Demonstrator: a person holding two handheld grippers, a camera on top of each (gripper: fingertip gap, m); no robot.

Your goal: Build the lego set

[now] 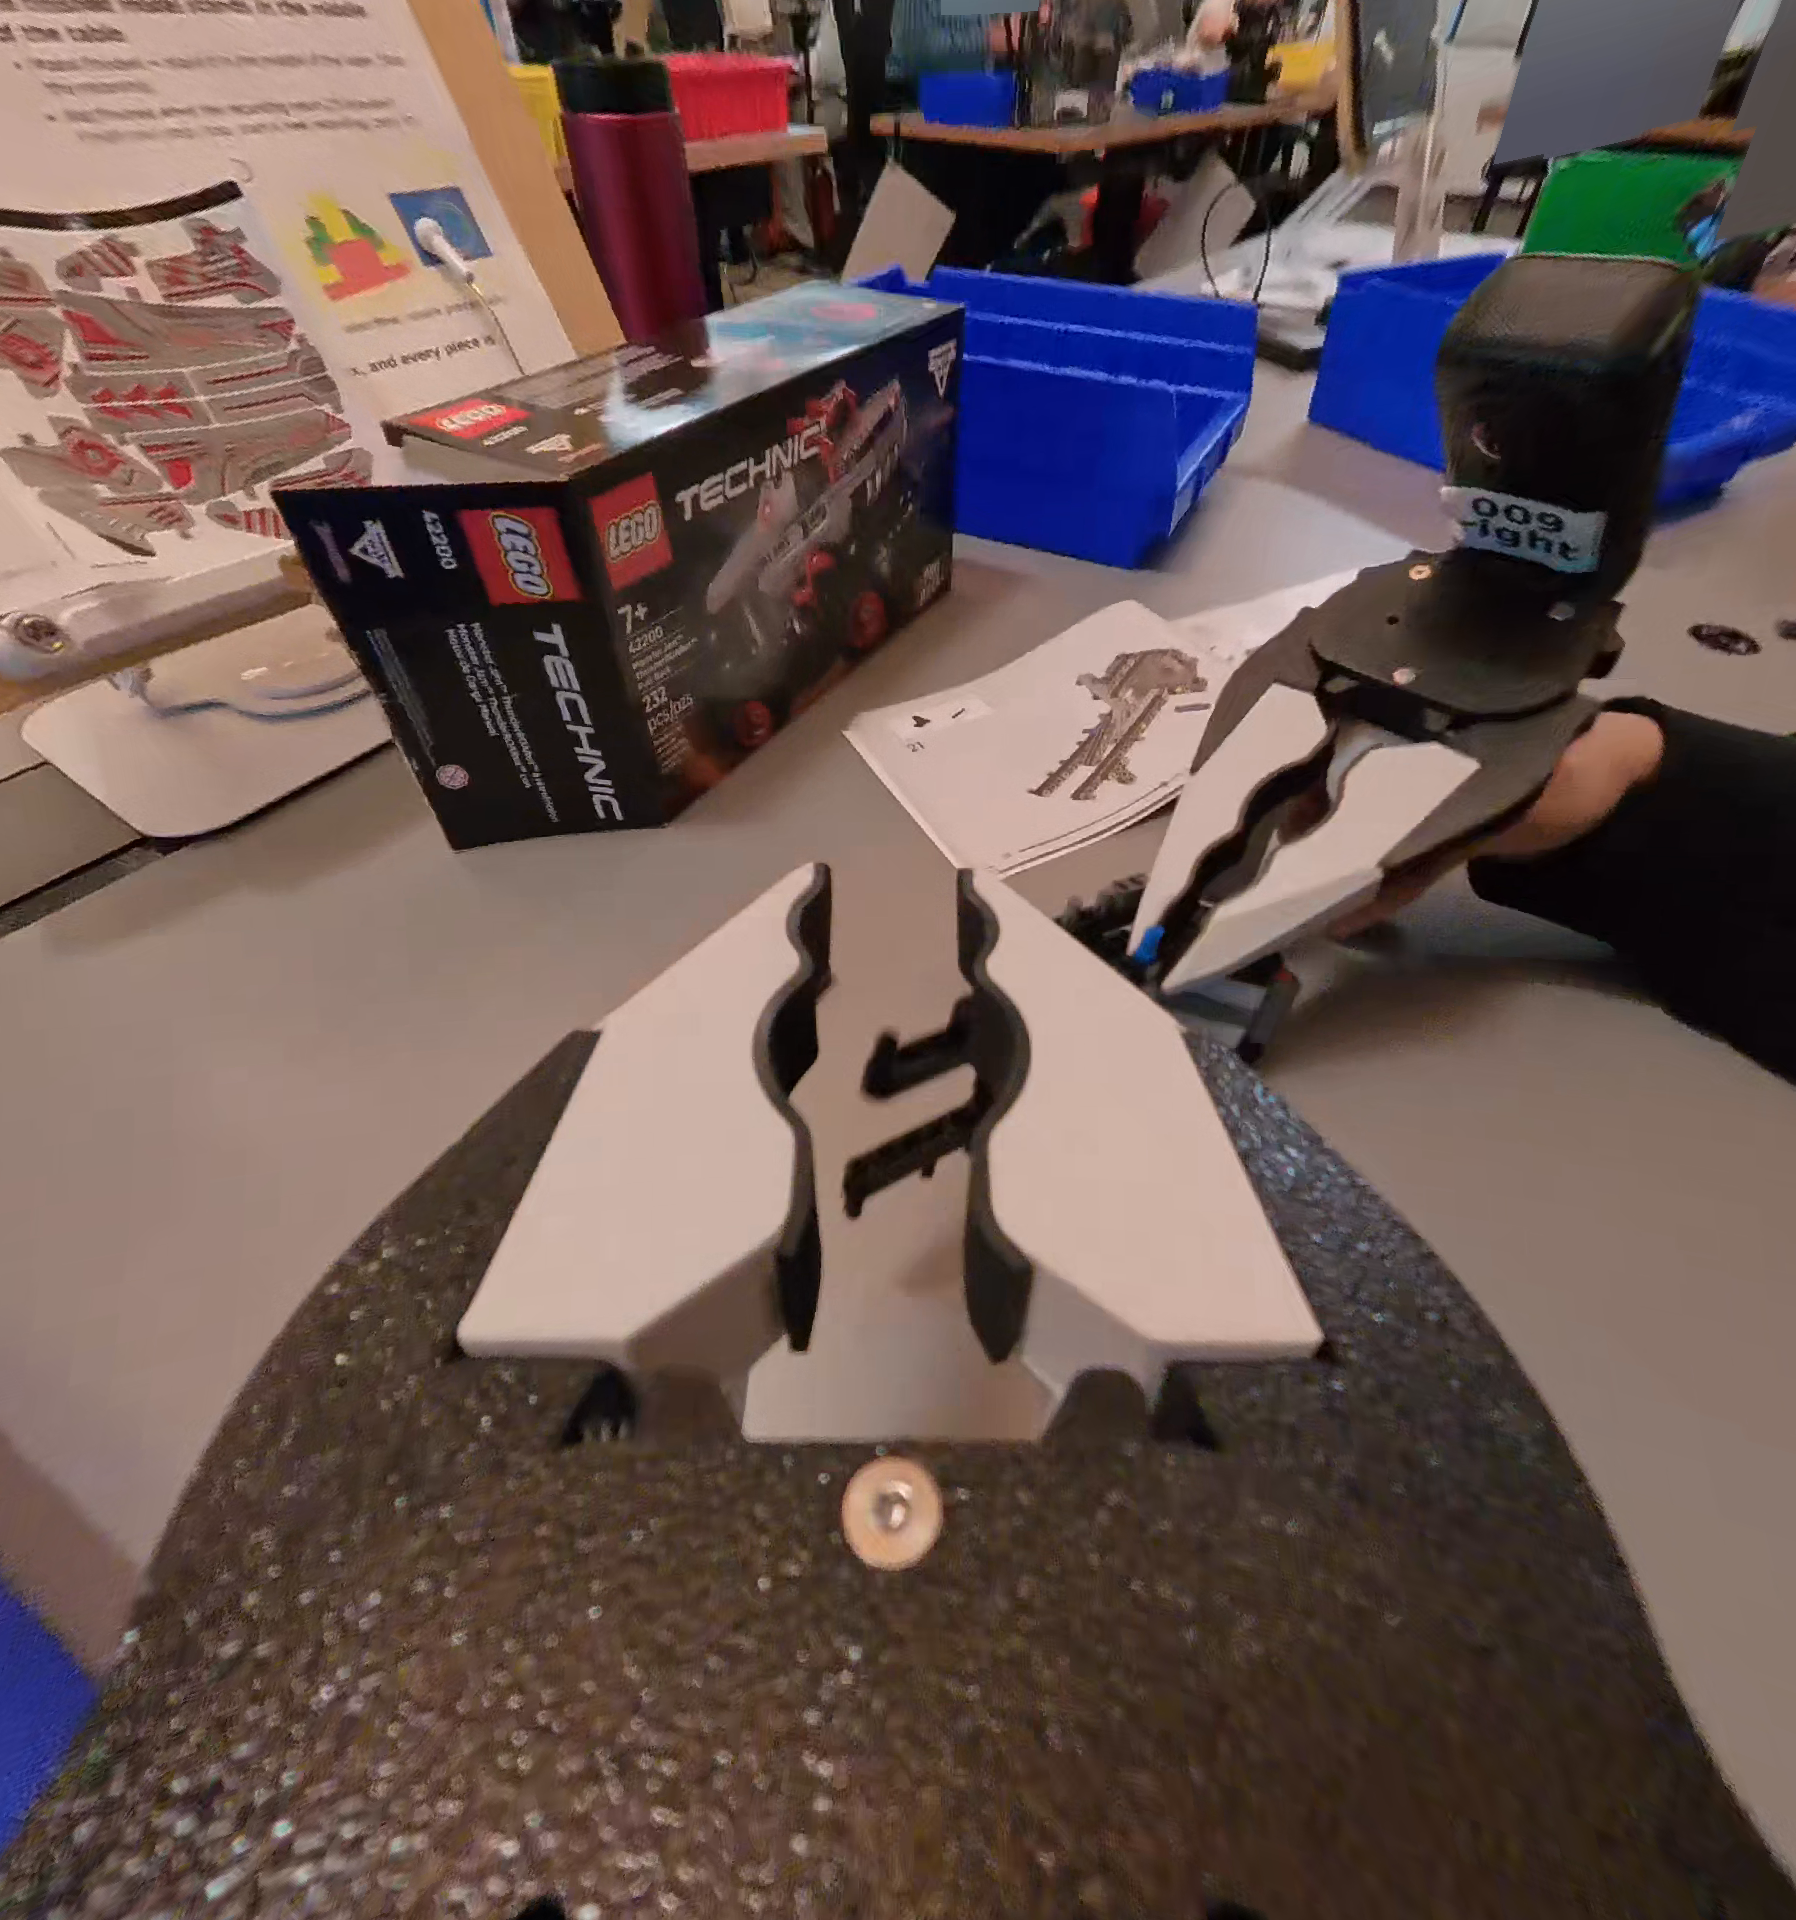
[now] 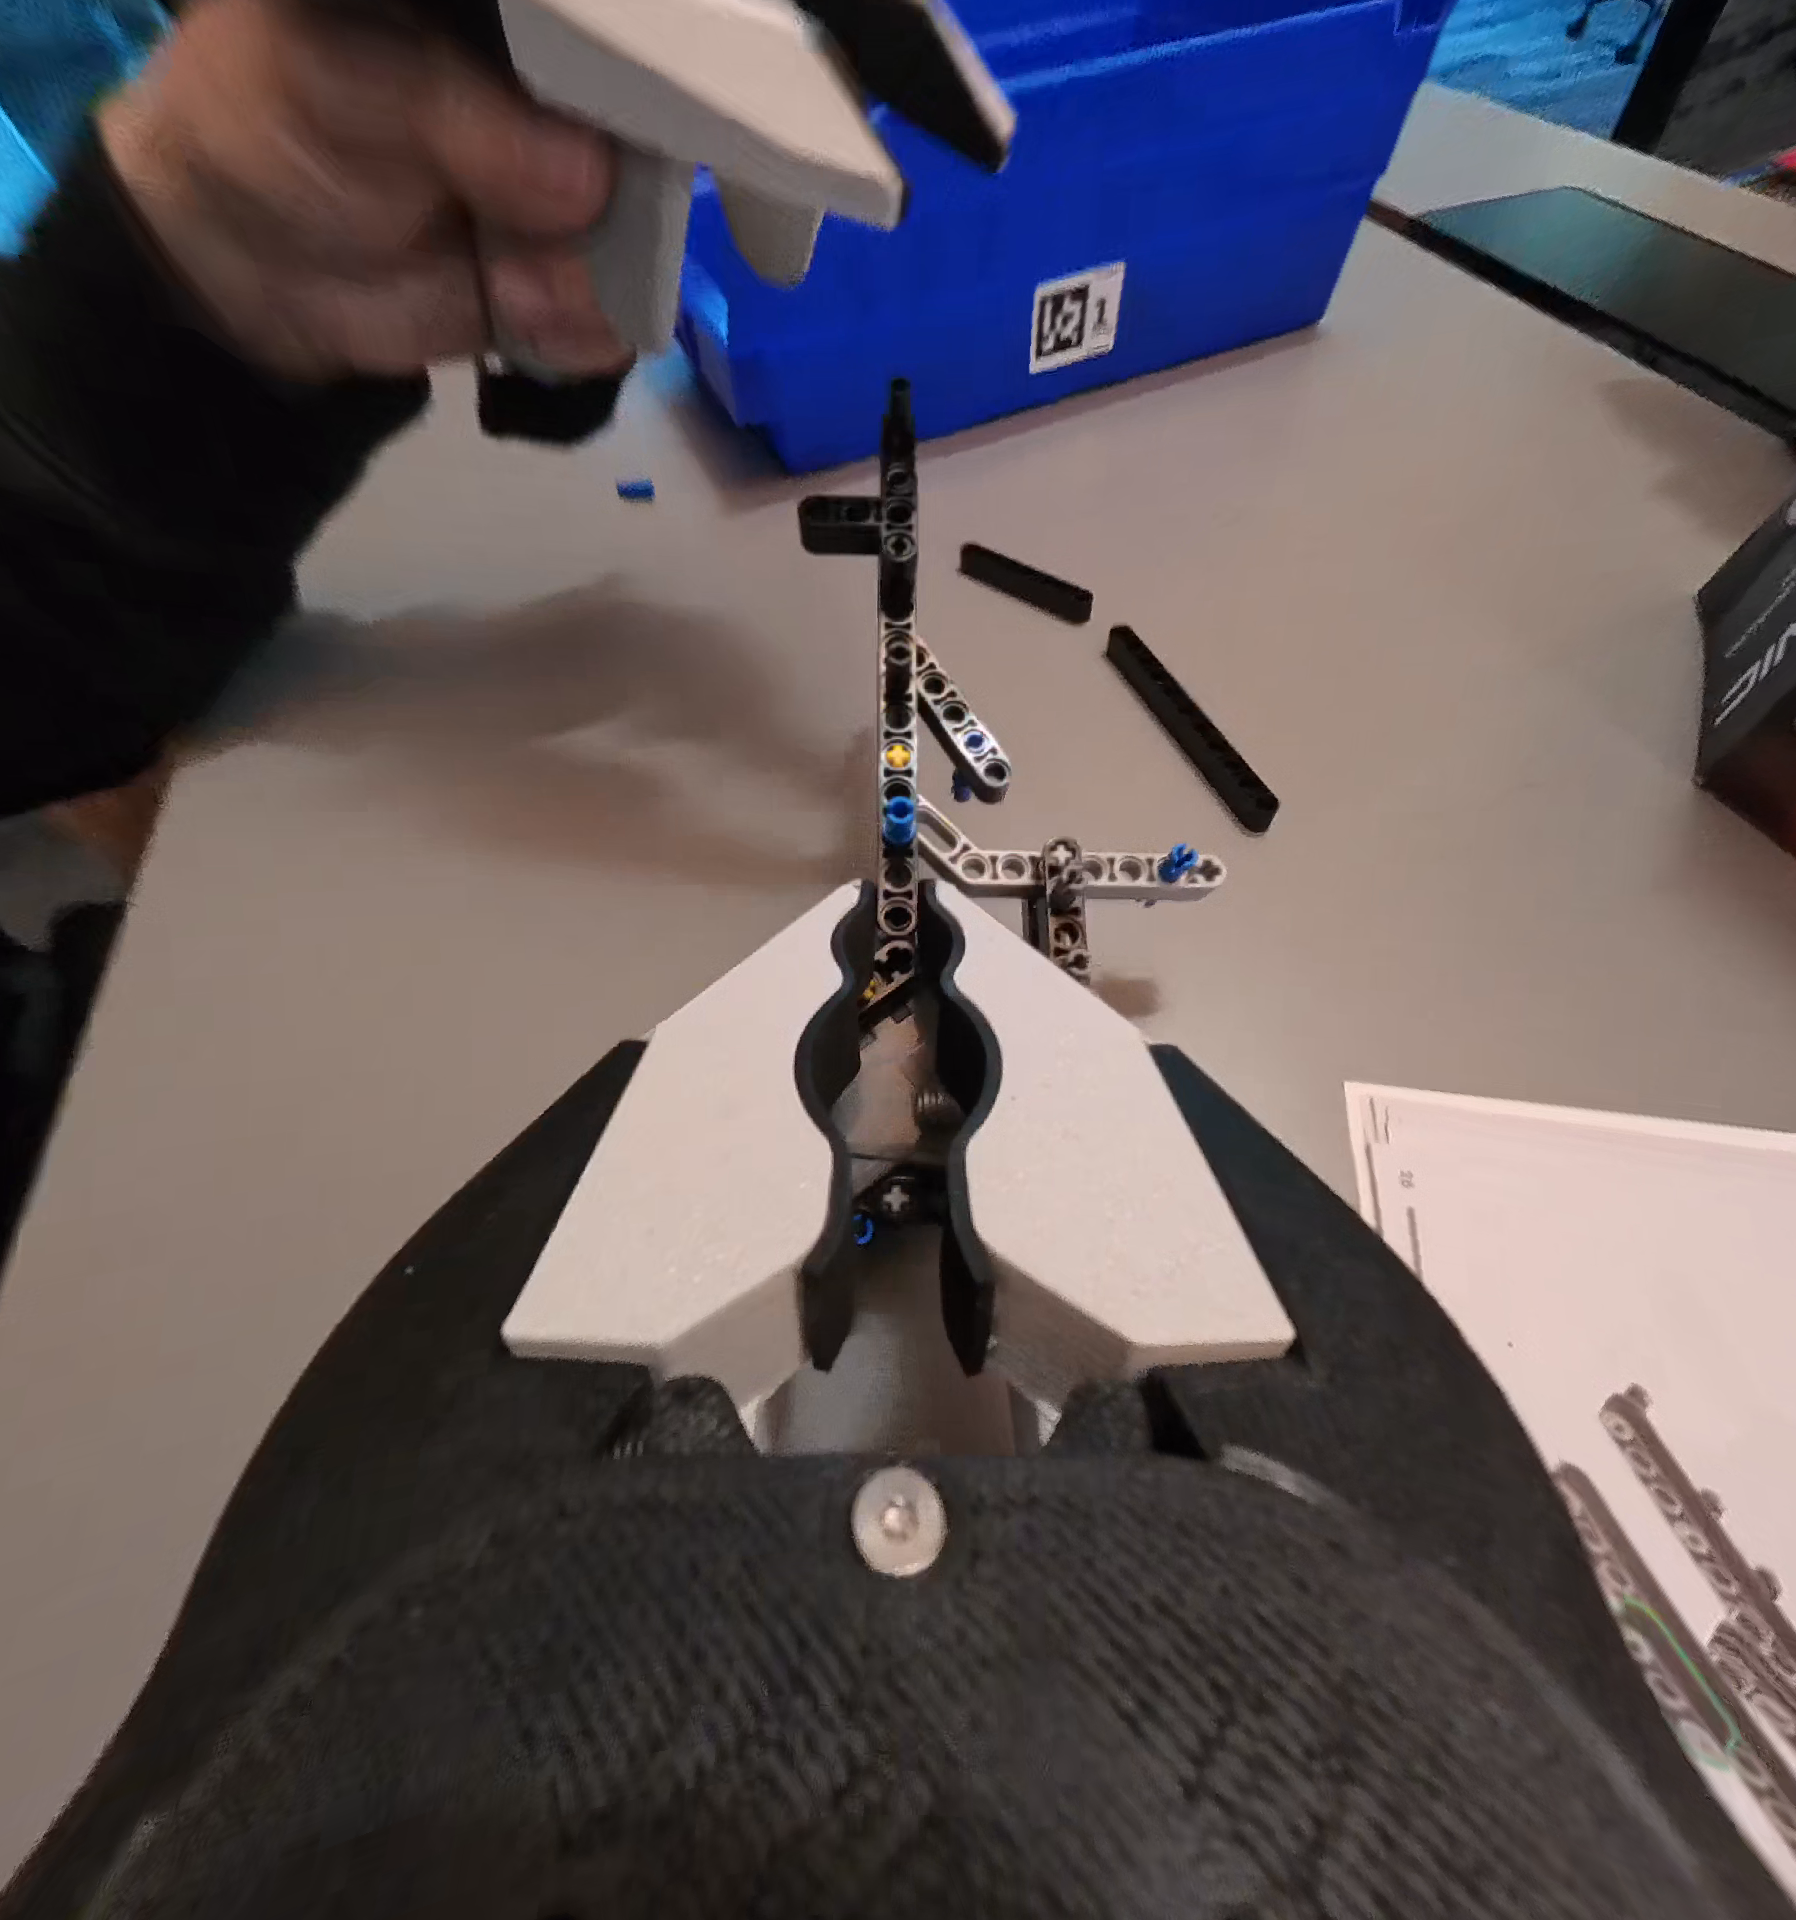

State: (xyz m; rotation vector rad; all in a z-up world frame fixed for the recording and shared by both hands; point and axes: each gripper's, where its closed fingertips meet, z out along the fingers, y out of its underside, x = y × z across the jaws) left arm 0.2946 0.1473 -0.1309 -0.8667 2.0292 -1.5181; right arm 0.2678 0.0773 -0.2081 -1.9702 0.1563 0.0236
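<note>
A: Low and centre in the right wrist view, the right tool (image 2: 899, 940) is clamped on the lego frame (image 2: 899, 665), a long strip of black and grey beams running up the middle of the frame from the tips.

B: And the rest of that frame?

A: A grey angled arm (image 2: 1081, 868) with blue pins branches right, just above the tips. Two loose black beams (image 2: 1190, 727) lie on the grey worktop (image 2: 1445, 582) at centre right, apart from it.

B: The left tool?

A: In its own view the left tool (image 1: 894, 940) stands open, a wide gap between its fingers (image 1: 665, 1132). A small black piece (image 1: 920, 1107) shows in that gap, lower centre; whether the right finger touches it, I cannot tell.

B: What else is around?

A: A black set box (image 1: 624, 592) sits at centre left, a booklet (image 1: 1050, 727) lies open right of it, and blue bins (image 1: 1091, 416) stand at upper right. In the right wrist view a hand (image 2: 354, 197), blurred, holds the left tool at upper left.
</note>
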